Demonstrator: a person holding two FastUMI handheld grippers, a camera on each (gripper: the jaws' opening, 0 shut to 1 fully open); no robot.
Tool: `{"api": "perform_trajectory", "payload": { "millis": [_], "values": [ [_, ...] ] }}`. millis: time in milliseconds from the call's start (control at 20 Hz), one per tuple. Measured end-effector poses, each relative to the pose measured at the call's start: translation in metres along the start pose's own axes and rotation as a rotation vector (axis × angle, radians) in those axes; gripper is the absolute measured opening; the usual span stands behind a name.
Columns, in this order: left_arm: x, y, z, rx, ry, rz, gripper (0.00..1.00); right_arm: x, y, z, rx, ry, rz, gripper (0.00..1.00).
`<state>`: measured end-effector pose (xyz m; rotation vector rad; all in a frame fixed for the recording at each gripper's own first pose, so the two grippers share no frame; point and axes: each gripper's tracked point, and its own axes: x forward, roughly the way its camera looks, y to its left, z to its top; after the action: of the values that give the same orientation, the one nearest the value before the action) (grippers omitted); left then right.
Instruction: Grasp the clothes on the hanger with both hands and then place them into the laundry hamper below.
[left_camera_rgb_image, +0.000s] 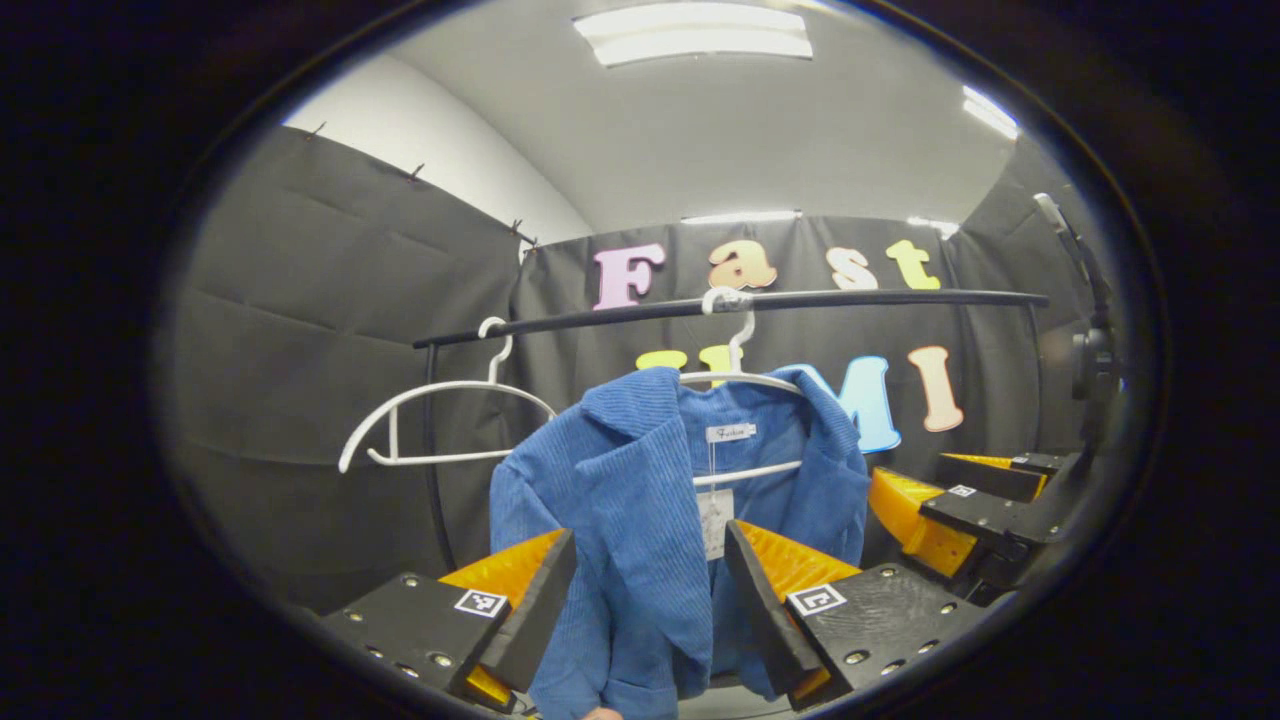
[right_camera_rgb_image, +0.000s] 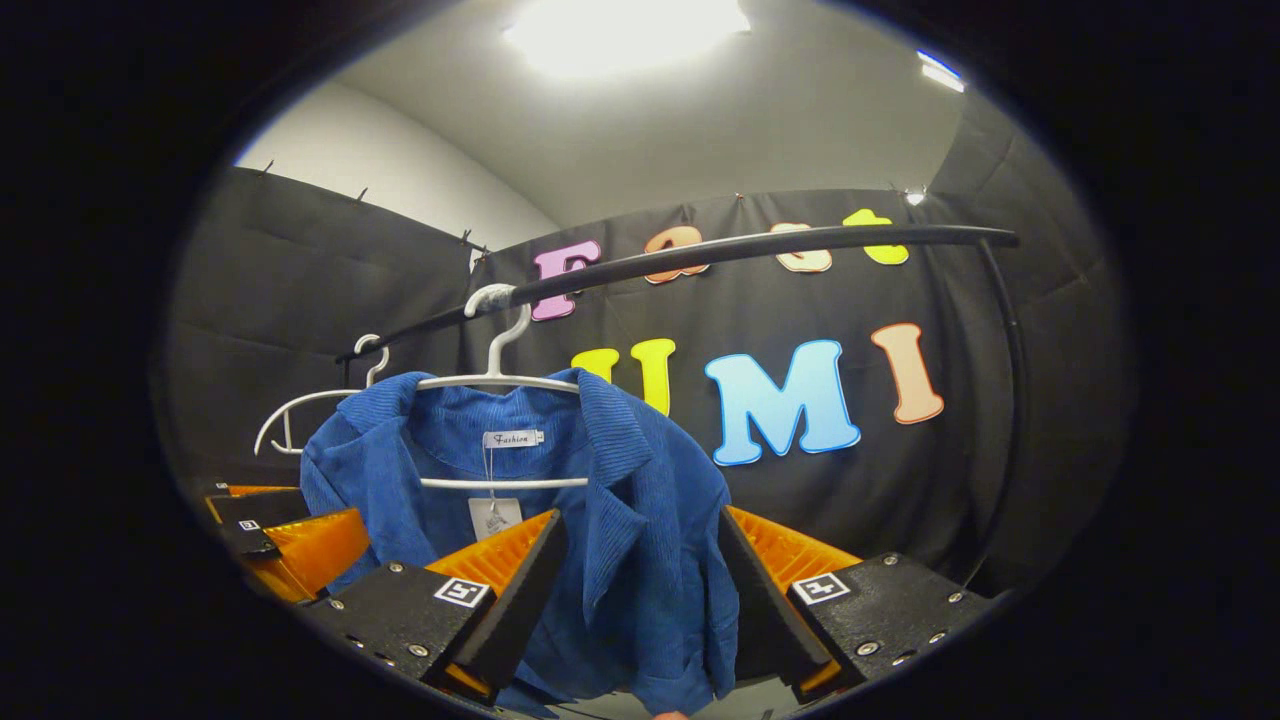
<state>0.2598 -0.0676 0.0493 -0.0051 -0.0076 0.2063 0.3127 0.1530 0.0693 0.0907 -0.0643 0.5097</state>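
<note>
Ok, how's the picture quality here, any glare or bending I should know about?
Right gripper view: the ceiling light blows out to white glare, and the rail bows from fisheye distortion. Left gripper view: light panels keep their outlines; the blue jacket looks sharp and evenly lit.

Blue ribbed jacket on white hanger — black rail, white ceiling.

Beyond my fingers I see a second, bare white hanger hooked on the black rail, ceiling lights above, perhaps a stand at right.
</note>
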Motion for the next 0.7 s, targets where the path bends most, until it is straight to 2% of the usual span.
{"api": "perform_trajectory", "payload": {
  "millis": [150, 350, 550, 700],
  "values": [
    [0.017, 0.002, -0.014, -0.015, 0.021, 0.046, 0.86, 0.028, 0.007, -0.009, -0.001, 0.005, 0.046, 0.94],
    [0.039, 0.003, -0.033, 0.008, 0.049, 0.091, 0.86, 0.062, 0.006, -0.031, 0.006, 0.037, 0.061, 0.94],
    [0.052, 0.007, -0.041, 0.034, 0.048, 0.143, 0.86, 0.085, -0.001, -0.057, 0.019, 0.1, 0.045, 0.94],
    [0.058, 0.011, -0.049, 0.054, 0.052, 0.189, 0.86, 0.096, -0.003, -0.064, 0.044, 0.103, 0.034, 0.94]
  ]
}}
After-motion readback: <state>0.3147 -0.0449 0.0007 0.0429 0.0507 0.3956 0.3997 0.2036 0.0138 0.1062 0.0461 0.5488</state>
